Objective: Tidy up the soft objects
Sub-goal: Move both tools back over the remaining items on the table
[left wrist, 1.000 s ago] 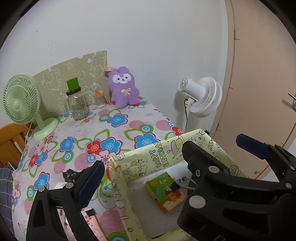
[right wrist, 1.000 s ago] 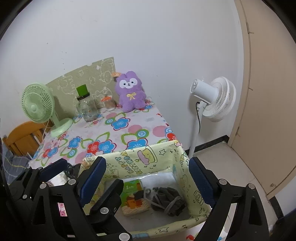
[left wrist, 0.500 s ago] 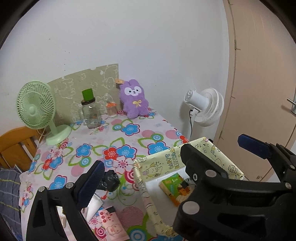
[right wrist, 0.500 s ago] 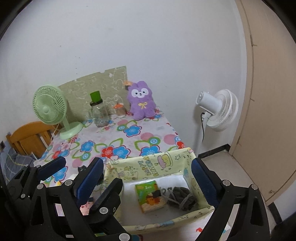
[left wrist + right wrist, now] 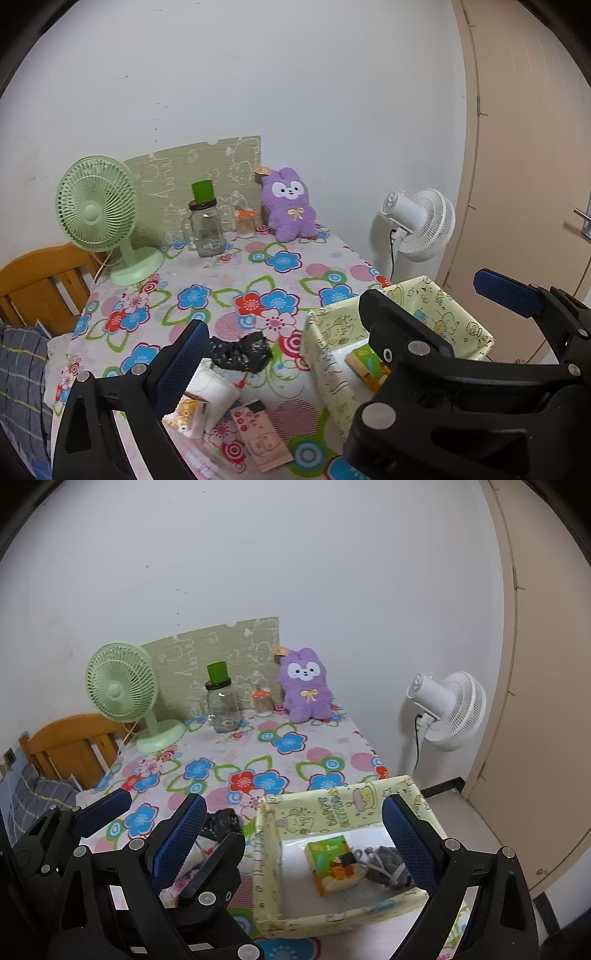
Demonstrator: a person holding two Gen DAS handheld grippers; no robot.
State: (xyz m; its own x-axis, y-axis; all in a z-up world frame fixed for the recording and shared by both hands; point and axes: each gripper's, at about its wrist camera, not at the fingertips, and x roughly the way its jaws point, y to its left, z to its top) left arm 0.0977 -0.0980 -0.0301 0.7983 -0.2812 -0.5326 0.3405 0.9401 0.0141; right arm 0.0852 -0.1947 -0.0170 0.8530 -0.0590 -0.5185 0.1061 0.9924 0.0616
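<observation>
A yellow-green cartoon-print fabric box (image 5: 332, 808) stands at the table's near right corner. Inside lie a green and orange pack (image 5: 332, 864) and a grey soft bundle with a cord (image 5: 388, 860). Left of the box, a black crumpled soft piece (image 5: 240, 350) lies on the cloth beside a white soft item (image 5: 214, 384) and a pink pack (image 5: 258, 432). A purple plush bunny (image 5: 290, 210) sits upright at the far wall. My right gripper (image 5: 293, 838) hangs open above the box, nothing between its pads. My left gripper (image 5: 343, 328) is open and empty, over the box's left wall.
On the flowered tablecloth (image 5: 221, 280) stand a green desk fan (image 5: 99, 221), a glass jar with a green cap (image 5: 207, 229) and a small orange-lidded jar (image 5: 245, 223). A white floor fan (image 5: 447, 709) and a door are right of the table. A wooden chair (image 5: 70, 742) stands left.
Both grippers have drawn back from the box and risen. The box looks smaller, and the black piece and packs left of it have come into view.
</observation>
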